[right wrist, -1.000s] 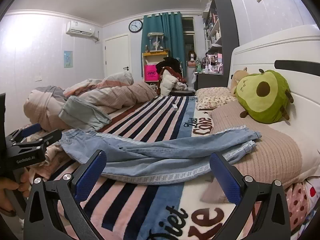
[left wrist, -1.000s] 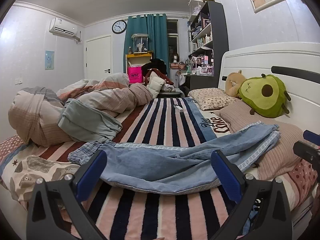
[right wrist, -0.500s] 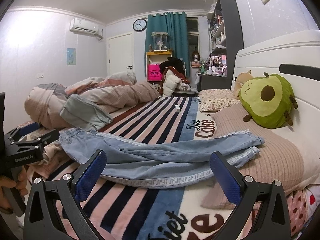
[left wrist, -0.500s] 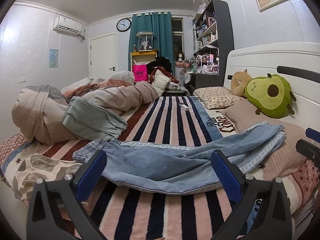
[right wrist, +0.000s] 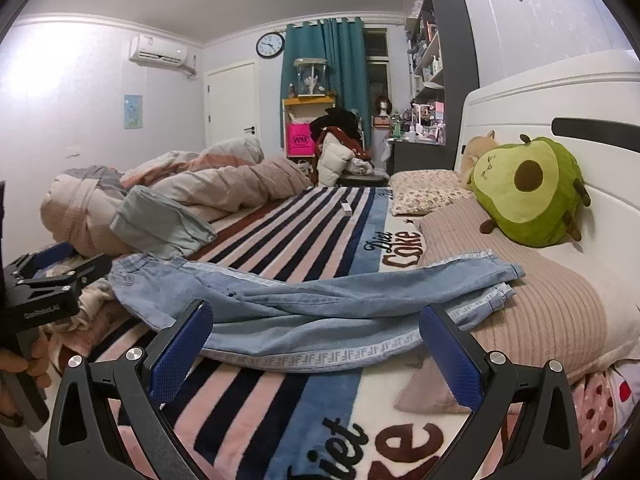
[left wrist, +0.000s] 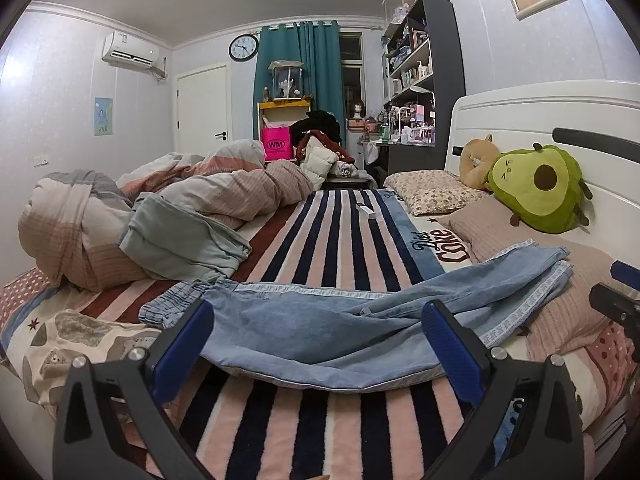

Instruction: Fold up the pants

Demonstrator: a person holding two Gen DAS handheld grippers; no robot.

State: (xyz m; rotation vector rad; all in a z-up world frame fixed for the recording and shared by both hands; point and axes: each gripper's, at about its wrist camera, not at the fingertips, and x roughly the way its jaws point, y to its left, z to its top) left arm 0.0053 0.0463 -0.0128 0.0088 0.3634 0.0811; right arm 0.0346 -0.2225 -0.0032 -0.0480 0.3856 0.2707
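Note:
Light blue denim pants (left wrist: 320, 320) lie across the striped blanket (left wrist: 320, 240), waistband at the left, legs laid one on the other with cuffs on the beige pillow at the right. They also show in the right wrist view (right wrist: 320, 304). My left gripper (left wrist: 318, 344) is open and empty, just short of the pants' near edge. My right gripper (right wrist: 316, 340) is open and empty, just short of the near trouser leg. The left gripper also shows at the left edge of the right wrist view (right wrist: 52, 280).
A crumpled duvet (left wrist: 140, 208) lies at the left. A beige pillow (left wrist: 540, 272), a floral pillow (left wrist: 432, 196) and an avocado plush (left wrist: 540, 188) lie by the white headboard (left wrist: 560, 120). A small white object (left wrist: 366, 211) lies on the blanket farther away.
Both grippers have drawn back a little from the pants and risen slightly. The pants have not moved.

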